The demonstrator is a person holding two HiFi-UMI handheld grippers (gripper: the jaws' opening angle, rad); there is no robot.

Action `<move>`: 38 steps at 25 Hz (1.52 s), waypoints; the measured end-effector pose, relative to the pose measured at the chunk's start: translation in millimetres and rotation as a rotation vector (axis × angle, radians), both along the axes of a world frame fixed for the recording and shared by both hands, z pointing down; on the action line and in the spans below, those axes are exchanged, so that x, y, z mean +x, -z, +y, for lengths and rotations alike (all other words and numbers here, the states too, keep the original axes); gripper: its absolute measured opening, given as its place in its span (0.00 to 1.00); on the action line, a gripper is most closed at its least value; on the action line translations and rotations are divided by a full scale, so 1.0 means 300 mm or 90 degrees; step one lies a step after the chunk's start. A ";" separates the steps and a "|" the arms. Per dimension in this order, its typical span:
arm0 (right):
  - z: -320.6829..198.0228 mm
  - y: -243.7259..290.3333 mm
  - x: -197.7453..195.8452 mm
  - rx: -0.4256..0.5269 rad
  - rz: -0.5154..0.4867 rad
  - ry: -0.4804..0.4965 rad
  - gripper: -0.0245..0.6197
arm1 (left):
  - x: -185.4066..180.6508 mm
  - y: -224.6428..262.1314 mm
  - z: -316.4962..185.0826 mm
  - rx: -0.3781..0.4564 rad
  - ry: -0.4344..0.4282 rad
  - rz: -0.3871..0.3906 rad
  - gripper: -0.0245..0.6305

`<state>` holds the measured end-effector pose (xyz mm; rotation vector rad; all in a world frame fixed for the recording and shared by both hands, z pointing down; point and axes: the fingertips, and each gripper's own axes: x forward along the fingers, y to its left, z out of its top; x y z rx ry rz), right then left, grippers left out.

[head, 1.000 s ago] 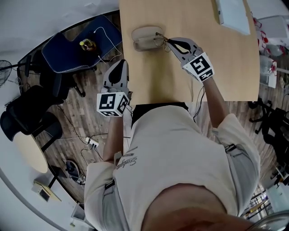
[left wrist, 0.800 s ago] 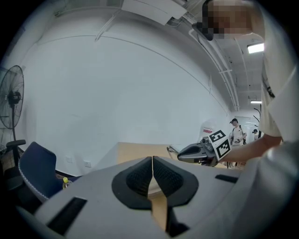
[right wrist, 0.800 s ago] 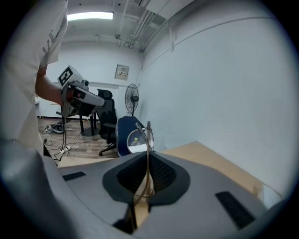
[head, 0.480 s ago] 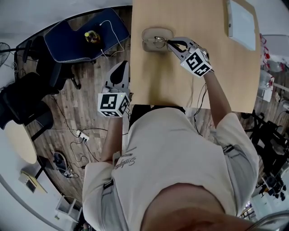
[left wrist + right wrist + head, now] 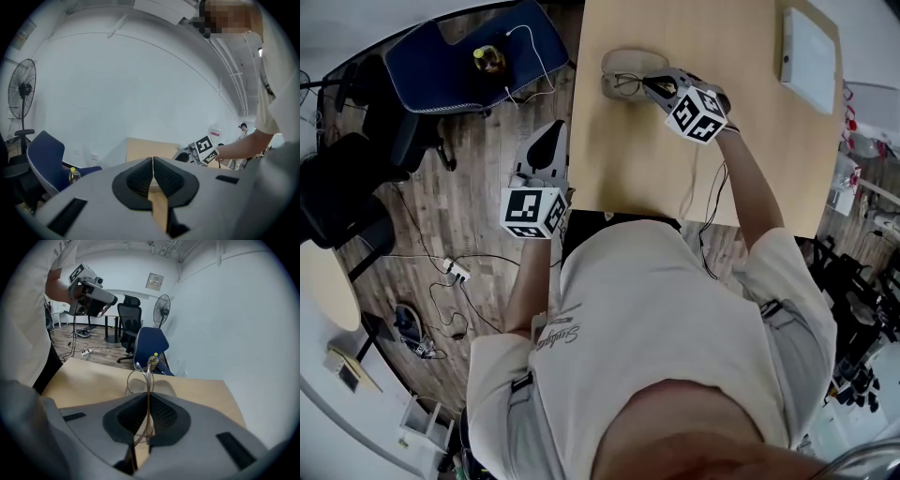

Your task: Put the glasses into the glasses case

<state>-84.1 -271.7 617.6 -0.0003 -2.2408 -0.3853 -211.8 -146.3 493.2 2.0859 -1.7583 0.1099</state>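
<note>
The glasses [image 5: 628,82] [image 5: 140,380], thin clear-brown frames, hang over the open beige glasses case [image 5: 630,64] [image 5: 161,389] at the table's far left. My right gripper [image 5: 653,85] [image 5: 148,427] is shut on the glasses, its jaws pinching the frame with the lenses held out ahead over the case. My left gripper [image 5: 546,150] [image 5: 153,176] is shut with nothing in it. It hangs off the table's left edge above the floor, away from the case.
The wooden table [image 5: 731,122] carries a white flat box [image 5: 811,52] at its far right. A blue chair [image 5: 450,66] with a yellow-capped bottle [image 5: 487,59] [image 5: 153,361] stands left of the table. Cables and a power strip [image 5: 455,274] lie on the wood floor.
My right gripper has carried the glasses further left over the case, and the head view has shifted. The left gripper has stayed beside the table edge.
</note>
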 end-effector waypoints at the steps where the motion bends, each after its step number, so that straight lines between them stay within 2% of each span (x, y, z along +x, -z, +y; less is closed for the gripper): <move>1: -0.001 -0.016 -0.003 -0.001 0.010 0.004 0.05 | -0.002 -0.003 0.002 0.000 0.000 0.002 0.06; 14: -0.030 -0.139 -0.041 -0.032 0.098 0.013 0.05 | -0.051 -0.030 -0.009 -0.006 -0.012 0.021 0.06; 24: -0.003 -0.212 -0.049 -0.079 0.174 0.034 0.05 | -0.119 -0.050 -0.017 -0.017 -0.017 0.037 0.06; 33: 0.001 -0.223 -0.058 -0.085 0.195 0.030 0.05 | -0.145 -0.056 -0.036 -0.018 -0.037 0.042 0.06; 38: -0.004 -0.254 -0.058 -0.057 0.223 0.042 0.05 | -0.158 -0.062 -0.044 -0.019 -0.046 0.044 0.06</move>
